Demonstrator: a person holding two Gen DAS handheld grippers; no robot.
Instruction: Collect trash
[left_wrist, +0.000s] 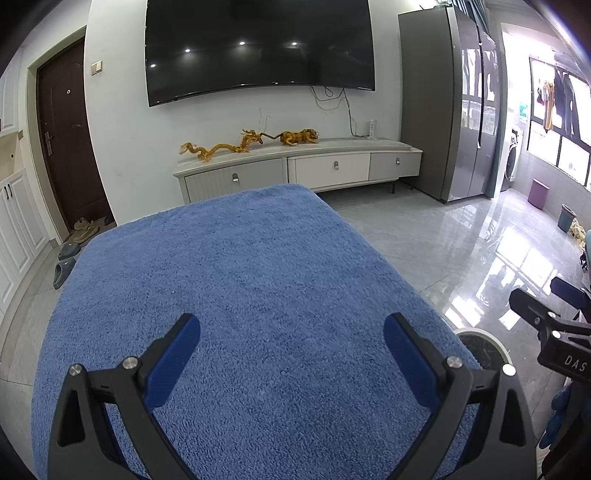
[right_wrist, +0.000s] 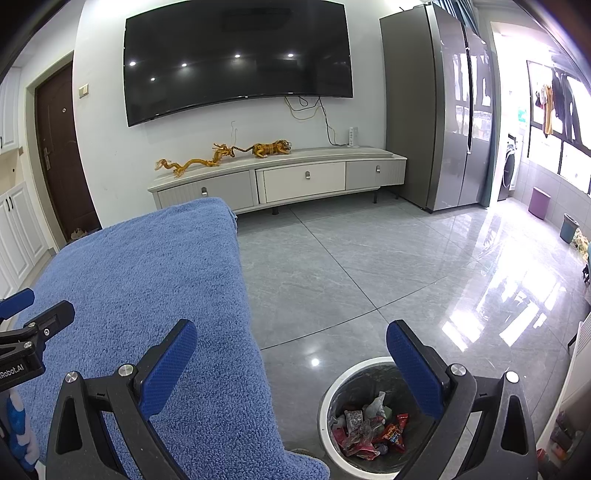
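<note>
i am in a home living room: wall-mounted television, low media cabinet with dragon figurines, entry door with shoes, hanging laundry.

Ahead of my claws I count one blue towel, one television and two golden figurines. One trash bin below my right claw holds several wrappers, too jumbled to count.
</note>
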